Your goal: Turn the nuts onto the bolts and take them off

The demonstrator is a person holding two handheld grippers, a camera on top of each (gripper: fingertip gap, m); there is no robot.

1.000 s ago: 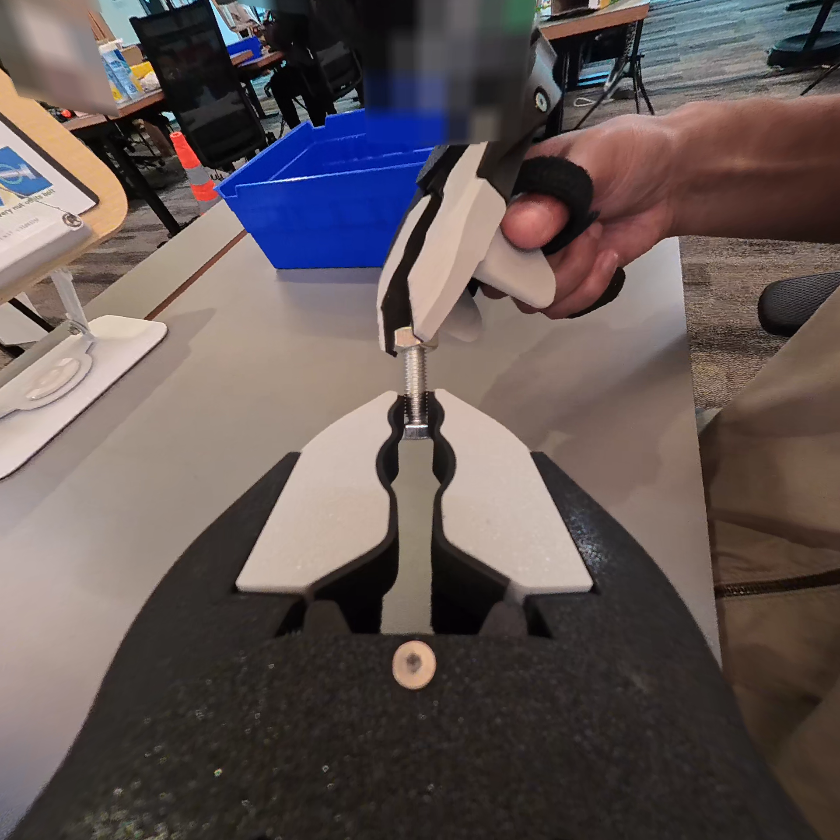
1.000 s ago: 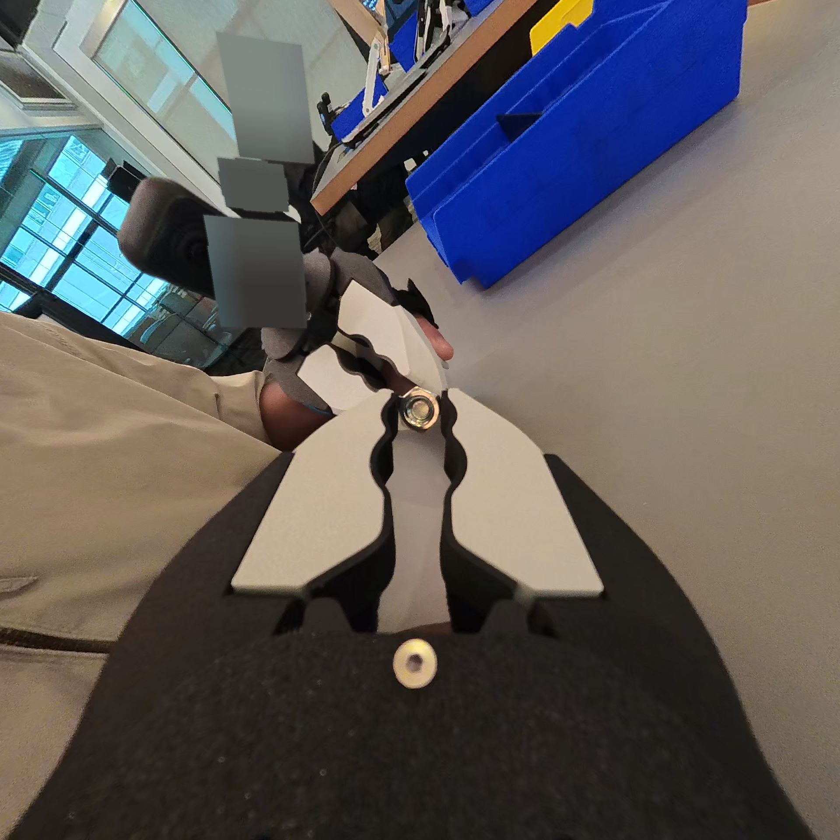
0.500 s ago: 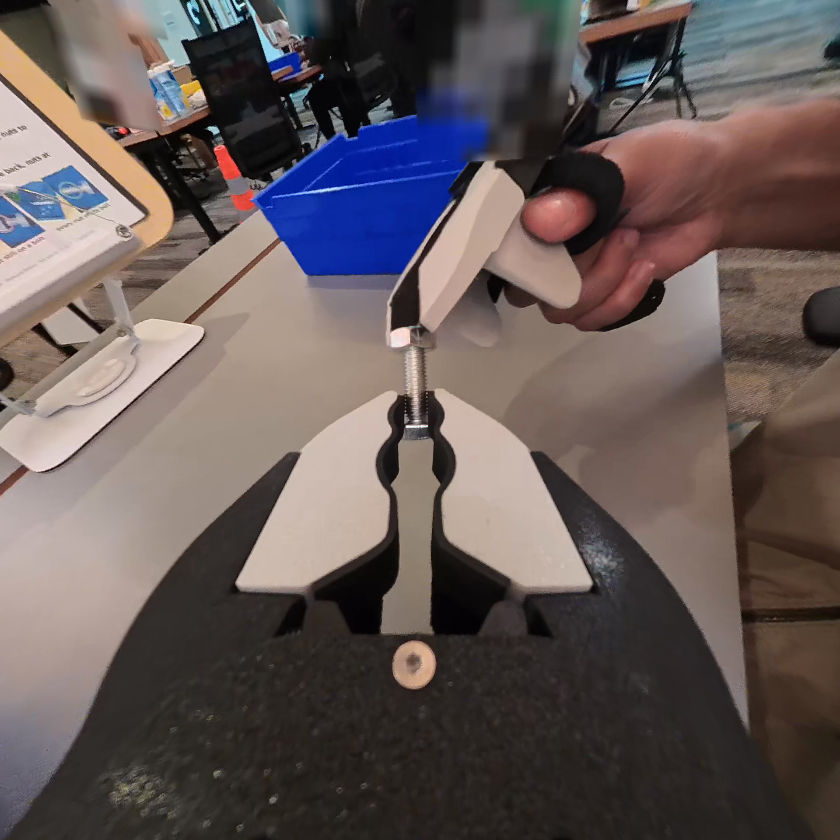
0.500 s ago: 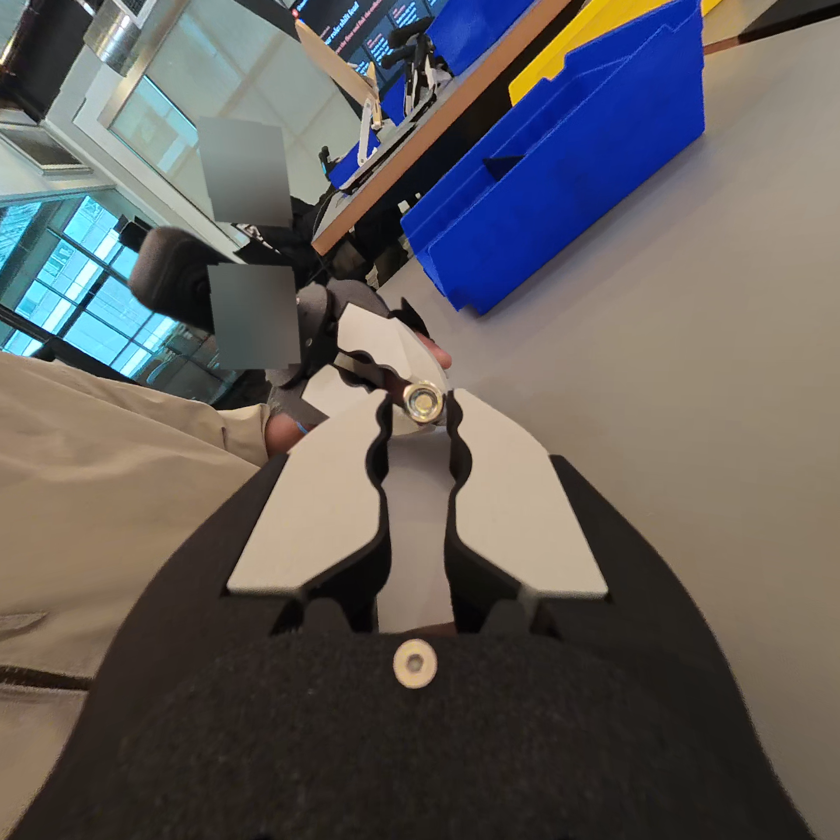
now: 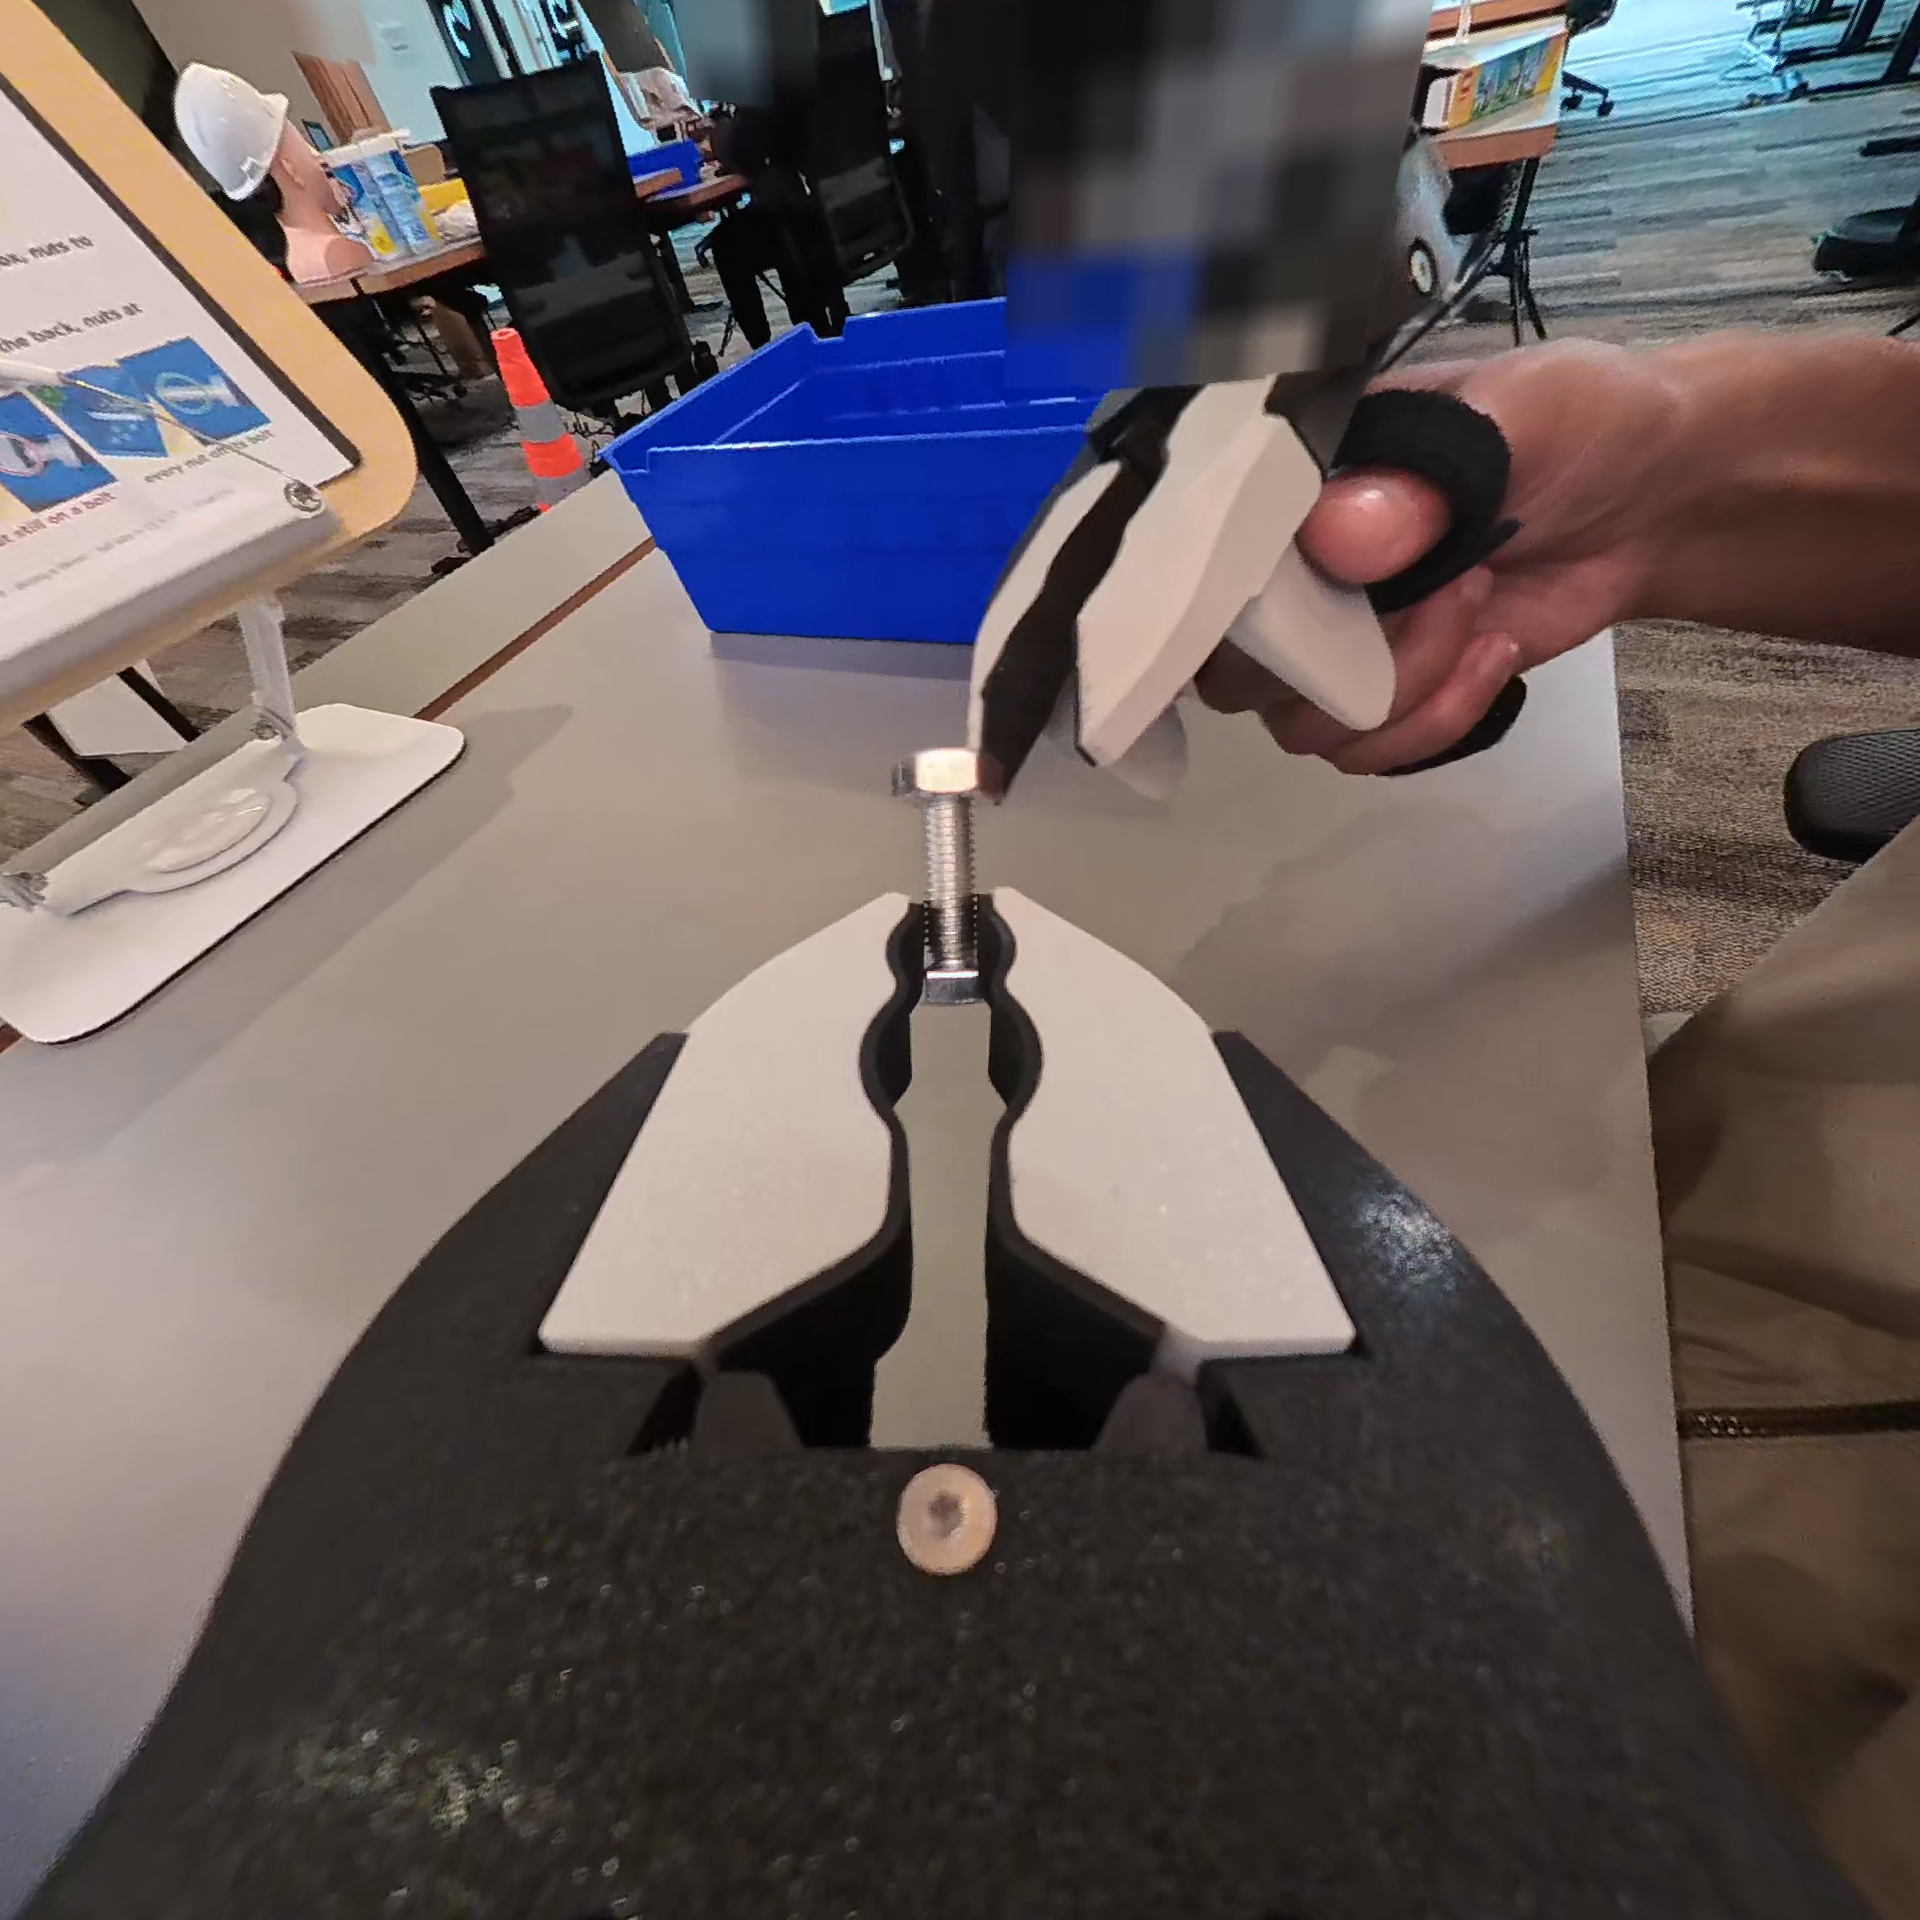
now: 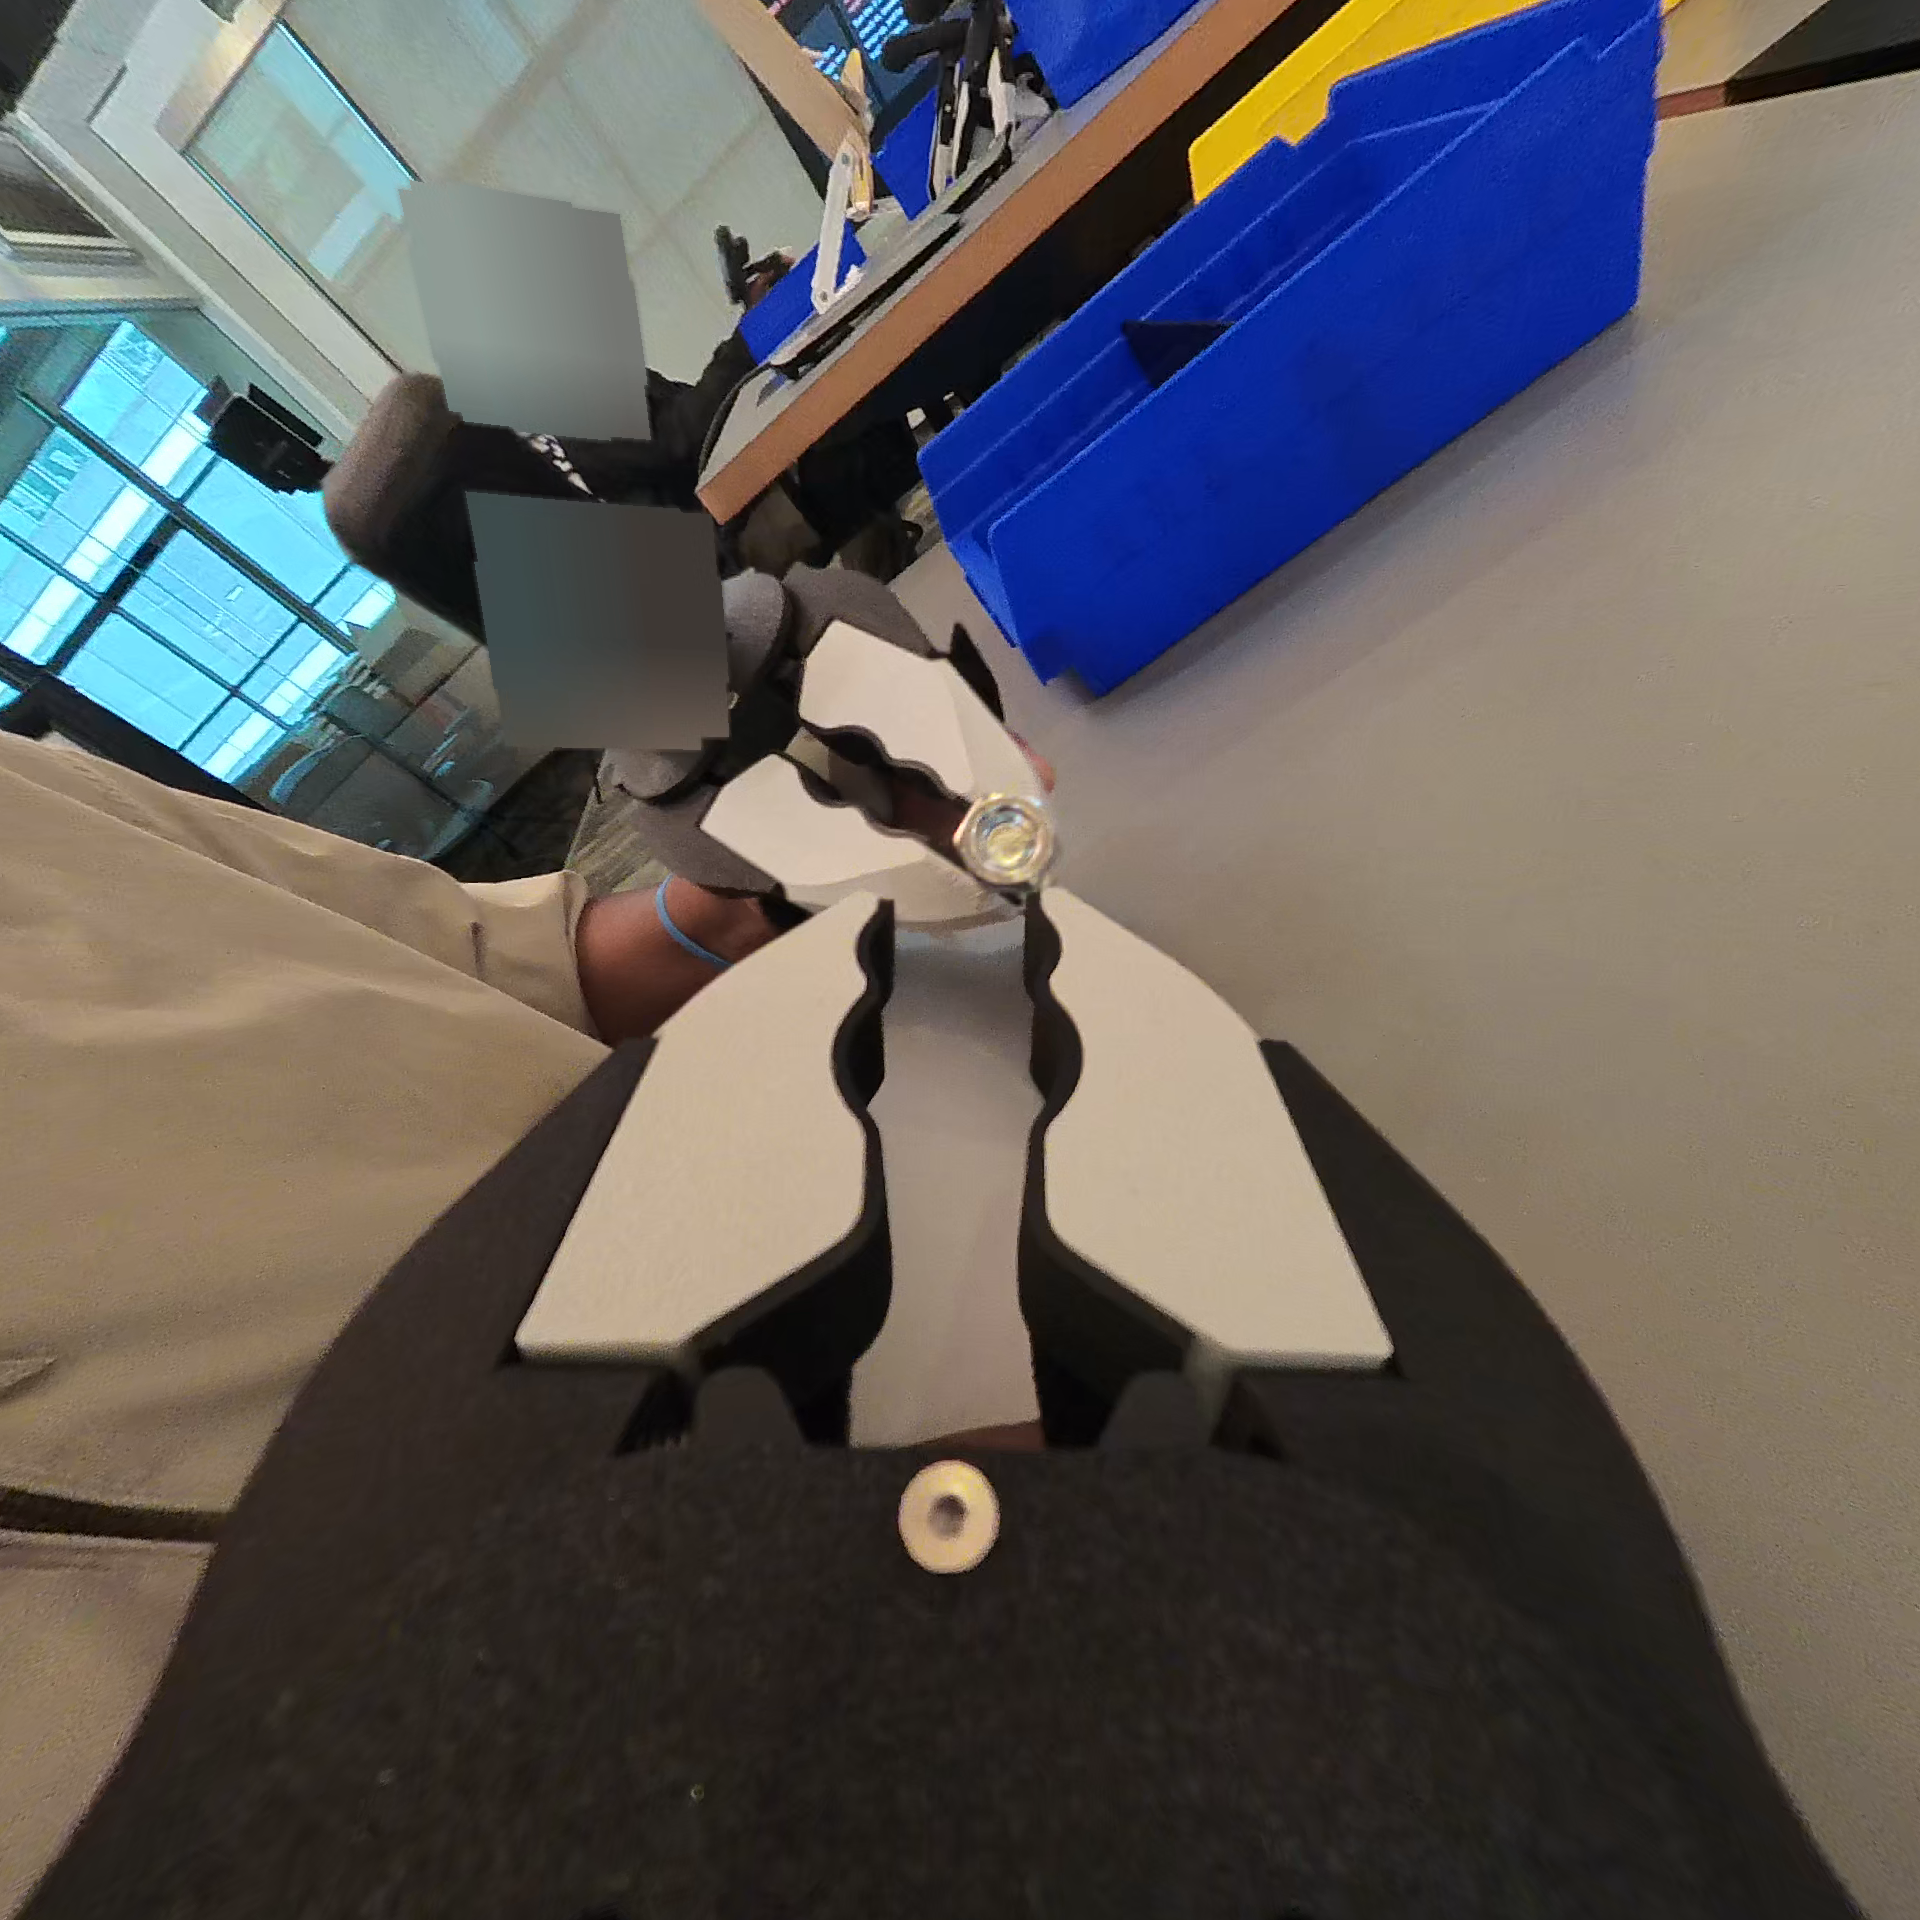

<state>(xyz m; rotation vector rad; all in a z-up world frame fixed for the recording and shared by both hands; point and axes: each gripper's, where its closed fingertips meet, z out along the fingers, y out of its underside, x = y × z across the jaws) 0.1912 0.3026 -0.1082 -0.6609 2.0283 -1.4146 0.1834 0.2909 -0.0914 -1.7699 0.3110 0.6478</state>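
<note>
Steel: one bolt (image 5: 948,914) clenched in left jaws, one nut (image 5: 938,774) atop, right jaws released.

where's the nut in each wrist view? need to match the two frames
Left wrist view: nut sits upper centre, atop the bolt held by the left tool, beside the right tool's tips.
Right wrist view: nut seen end-on, centre, just beyond the right tool, off its right tip.
Shared landmark: blue bin on the table.
</note>
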